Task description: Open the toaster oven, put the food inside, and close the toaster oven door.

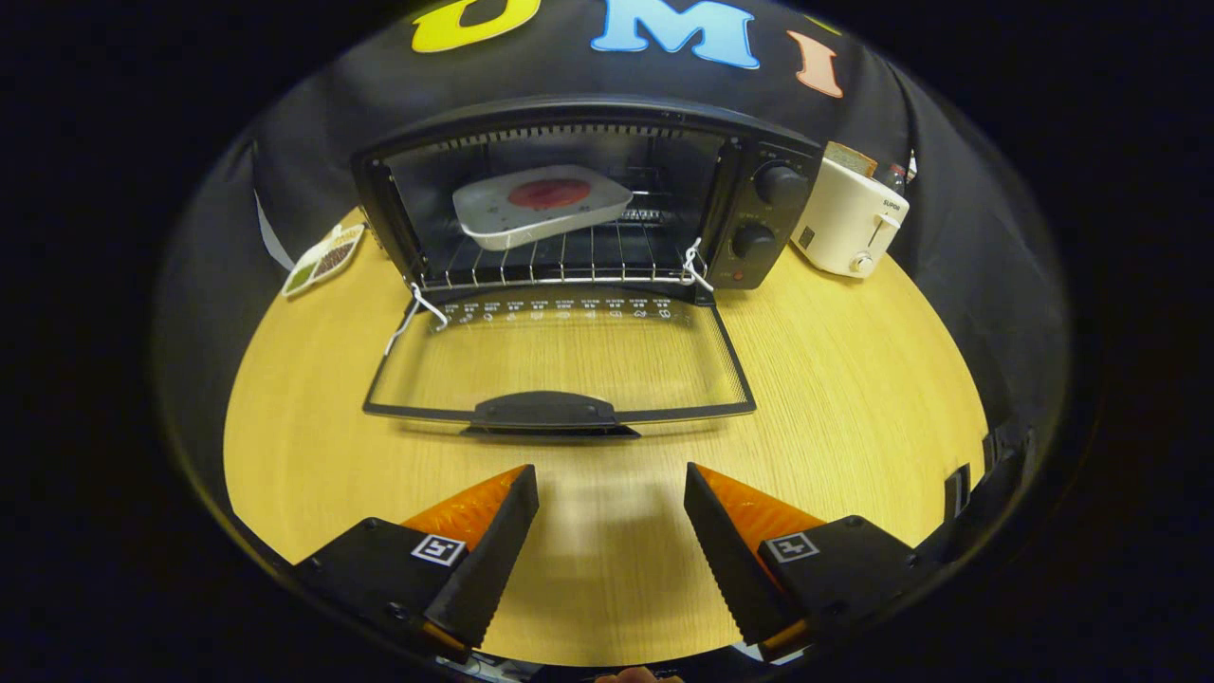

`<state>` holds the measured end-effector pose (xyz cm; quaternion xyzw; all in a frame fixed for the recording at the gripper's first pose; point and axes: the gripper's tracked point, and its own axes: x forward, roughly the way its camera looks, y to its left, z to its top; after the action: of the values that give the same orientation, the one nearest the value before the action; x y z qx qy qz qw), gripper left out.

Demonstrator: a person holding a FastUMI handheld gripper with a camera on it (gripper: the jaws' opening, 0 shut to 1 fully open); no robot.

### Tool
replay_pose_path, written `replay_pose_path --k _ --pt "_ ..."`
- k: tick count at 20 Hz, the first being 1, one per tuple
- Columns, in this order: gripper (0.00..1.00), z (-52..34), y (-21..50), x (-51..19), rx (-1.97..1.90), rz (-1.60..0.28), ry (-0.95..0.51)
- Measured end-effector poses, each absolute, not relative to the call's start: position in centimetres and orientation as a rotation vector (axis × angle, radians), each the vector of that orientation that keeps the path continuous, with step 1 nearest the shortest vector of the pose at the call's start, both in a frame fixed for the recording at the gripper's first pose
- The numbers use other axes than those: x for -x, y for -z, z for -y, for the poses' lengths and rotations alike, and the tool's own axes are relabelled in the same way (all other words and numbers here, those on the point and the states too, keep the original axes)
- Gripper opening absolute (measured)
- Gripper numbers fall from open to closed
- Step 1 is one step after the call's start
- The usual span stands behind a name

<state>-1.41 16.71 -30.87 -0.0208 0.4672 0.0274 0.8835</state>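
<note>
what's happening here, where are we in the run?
A person is working a handheld gripper at a wooden table. The toaster oven stands open, its glass door folded flat onto the table. A white tray of food already sits on the rack inside. The gripper's fingers are open and holding nothing, short of the door handle. Closing the door is what's left.

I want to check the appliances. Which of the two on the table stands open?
The black toaster oven: its glass door lies folded down ahead of the open gripper. The white toaster beside it has no door.
</note>
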Motion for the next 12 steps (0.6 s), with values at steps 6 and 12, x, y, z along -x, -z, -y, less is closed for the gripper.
replay_pose_path --k 6,12 --pt "0.98 -17.6 32.8 1.1 0.072 -1.037 -0.055" --pt "0.98 -17.8 33.7 -0.3 0.055 -1.071 -0.045"
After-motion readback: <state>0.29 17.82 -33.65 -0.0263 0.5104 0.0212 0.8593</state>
